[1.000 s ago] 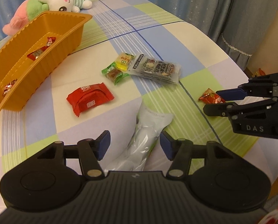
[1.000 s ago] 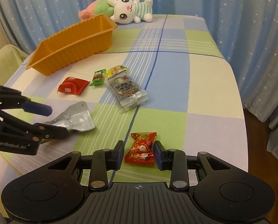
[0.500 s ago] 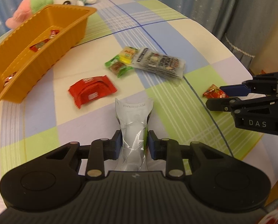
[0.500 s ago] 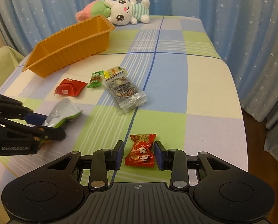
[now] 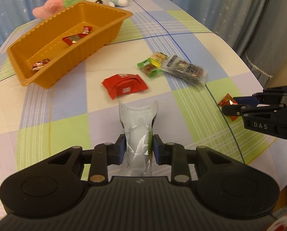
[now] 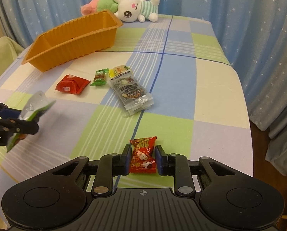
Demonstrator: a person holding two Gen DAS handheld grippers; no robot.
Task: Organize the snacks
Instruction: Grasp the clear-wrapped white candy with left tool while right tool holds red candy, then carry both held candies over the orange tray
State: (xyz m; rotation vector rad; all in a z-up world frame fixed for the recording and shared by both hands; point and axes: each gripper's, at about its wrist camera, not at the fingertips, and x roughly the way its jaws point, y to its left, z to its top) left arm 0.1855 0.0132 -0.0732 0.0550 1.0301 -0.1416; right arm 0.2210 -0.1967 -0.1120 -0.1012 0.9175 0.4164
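Observation:
My left gripper (image 5: 139, 148) is shut on a silver and green snack pouch (image 5: 138, 119), which is lifted off the checked cloth and sticks out ahead of the pads. In the right wrist view that pouch (image 6: 35, 105) hangs at the left edge in the left gripper (image 6: 18, 119). My right gripper (image 6: 143, 159) has its jaws closing on a small red candy packet (image 6: 143, 156) that lies on the cloth, and both pads touch its sides. The orange tray (image 5: 53, 73) sits far left with three red wrapped candies inside.
On the cloth lie a red snack pack (image 5: 125, 85), a green candy (image 5: 148, 68), a yellow one (image 5: 159, 57) and a stack of clear nut packets (image 5: 185, 71). A plush rabbit (image 6: 132, 9) lies behind the tray. Blue curtains ring the table; its right edge drops away.
The left jaws closed on the pouch, raised it off the cloth and carried it toward the tray. The right jaws narrowed onto the red candy packet while that hand stayed in place.

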